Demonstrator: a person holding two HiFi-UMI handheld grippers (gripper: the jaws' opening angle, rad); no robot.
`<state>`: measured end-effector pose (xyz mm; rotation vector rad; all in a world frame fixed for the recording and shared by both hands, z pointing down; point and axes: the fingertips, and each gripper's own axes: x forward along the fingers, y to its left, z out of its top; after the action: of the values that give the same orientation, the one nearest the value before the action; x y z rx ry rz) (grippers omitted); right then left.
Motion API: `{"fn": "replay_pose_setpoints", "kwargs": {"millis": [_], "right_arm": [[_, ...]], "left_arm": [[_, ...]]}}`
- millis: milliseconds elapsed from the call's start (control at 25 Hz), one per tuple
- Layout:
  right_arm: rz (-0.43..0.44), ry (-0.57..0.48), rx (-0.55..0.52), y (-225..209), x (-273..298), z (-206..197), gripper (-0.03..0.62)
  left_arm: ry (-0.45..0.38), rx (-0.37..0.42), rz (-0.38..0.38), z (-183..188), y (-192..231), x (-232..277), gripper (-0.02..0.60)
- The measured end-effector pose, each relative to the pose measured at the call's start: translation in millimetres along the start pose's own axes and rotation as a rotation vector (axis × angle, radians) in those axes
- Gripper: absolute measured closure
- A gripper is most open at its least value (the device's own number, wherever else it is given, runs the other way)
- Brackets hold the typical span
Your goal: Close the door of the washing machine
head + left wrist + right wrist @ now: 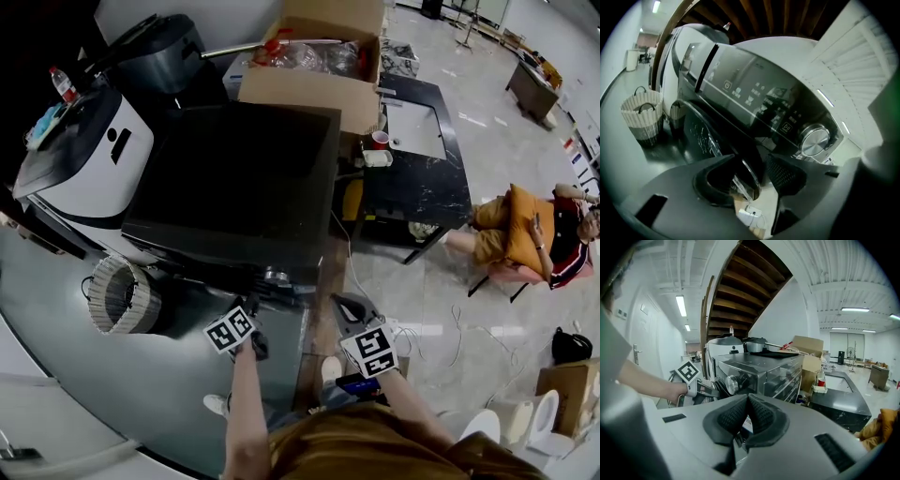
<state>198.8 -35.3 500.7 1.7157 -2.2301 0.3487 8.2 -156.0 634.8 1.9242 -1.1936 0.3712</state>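
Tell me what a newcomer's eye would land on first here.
A big dark washing machine fills the middle of the head view, with a cardboard box just beyond it. At its front the left gripper has its jaws apart; the right gripper beside it has them together. A person in orange sits at the right.

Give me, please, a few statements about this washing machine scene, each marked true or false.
1. The left gripper's jaws stand apart. True.
2. The right gripper's jaws stand wide apart. False: their tips meet, and nothing is held between them.
3. In the head view, a woven basket stands to the left of the washing machine. True.
4. The red cup stands on top of the washing machine. False: it stands on the black table beyond the machine.
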Motion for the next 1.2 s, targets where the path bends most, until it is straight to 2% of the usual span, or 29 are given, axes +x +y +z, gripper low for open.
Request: {"fn": "replay_pose_setpoints", "kwargs": {"millis": [160,240,320,360,440,560,720,1000,1200], "right_arm": [[-0.014,-0.043,-0.013,-0.1,-0.7,11.3,0.582],[-0.01,-0.06,-0.015,2.5,-1.4,19.6,0.582],[-0.003,-0.08,-0.019,6.3,-2.2,30.6,0.582],[-0.001,-0.092,-0.025,7.6,-2.0,35.5,0.582],[0.002,-0.113,-0.037,9.8,-1.9,44.0,0.582],[-0.002,-0.145,-0.049,11.7,-5.1,57.2,0.582],[-0.016,-0.188,-0.067,11.0,-10.0,72.4,0.582],[-0.011,-0.186,-0.074,14.7,-7.0,70.1,0.582],[-0.01,-0.179,-0.067,18.1,-12.3,66.6,0.582]], "left_arm": [[-0.112,0.145,0.01,25.0,-23.9,-33.9,0.374],[-0.178,0.213,0.005,40.3,-39.6,-54.4,0.419],[-0.234,0.257,-0.017,53.9,-56.3,-75.5,0.491],[-0.259,0.267,-0.034,59.9,-64.6,-85.8,0.529],[-0.303,0.263,-0.072,69.7,-79.6,-105.0,0.555],[-0.372,0.266,-0.093,80.6,-95.0,-128.5,0.557],[-0.453,0.352,-0.066,93.1,-106.3,-149.9,0.557],[-0.497,0.31,-0.092,106.7,-107.2,-166.6,0.557],[-0.467,0.301,-0.072,95.5,-100.6,-165.7,0.557]]}}
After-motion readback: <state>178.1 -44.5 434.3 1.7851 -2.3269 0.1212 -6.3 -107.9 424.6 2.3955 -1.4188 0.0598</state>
